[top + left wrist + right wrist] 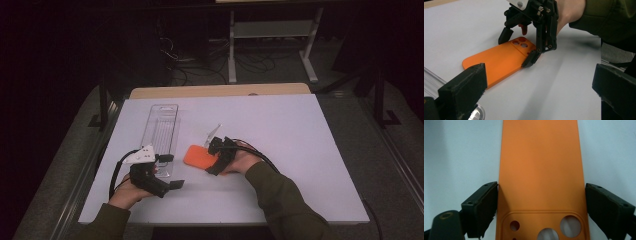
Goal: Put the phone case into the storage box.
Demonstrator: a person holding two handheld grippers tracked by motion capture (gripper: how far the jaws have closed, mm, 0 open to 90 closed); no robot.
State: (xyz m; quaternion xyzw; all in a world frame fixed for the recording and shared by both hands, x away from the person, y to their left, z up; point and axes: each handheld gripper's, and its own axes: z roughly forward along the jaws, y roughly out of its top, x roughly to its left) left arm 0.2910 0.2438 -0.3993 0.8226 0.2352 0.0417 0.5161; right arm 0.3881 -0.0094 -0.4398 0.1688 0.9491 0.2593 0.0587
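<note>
While the orange phone case (196, 156) lies flat, back up, on the white table (300, 150) a little left of the middle and nearer the front edge than the far one, the right gripper (216, 159) straddles its camera-cutout end. In the right gripper view the case (540, 165) runs straight away between the two black jaws; the left jaw stands right against one long edge and the right jaw right against the other, at the end with the round lens holes. Whether the pads already press on the plastic cannot be told from these pictures; the jaws are set about as wide as the case itself. The left gripper view shows the same grip from the side: the right gripper (520, 50) reaches down over the cutout corner of the case (496, 60), one finger at each long edge, a person's hand and green sleeve (609, 17) behind it.

The left gripper (167, 186) rests near the front left corner of the table, held low in the other hand, its jaws wide apart with nothing between them. Beside it, towards the left edge, a clear plastic tray (161, 127) lies lengthwise, running from the front half of the table towards the far edge, well apart from the case.
</note>
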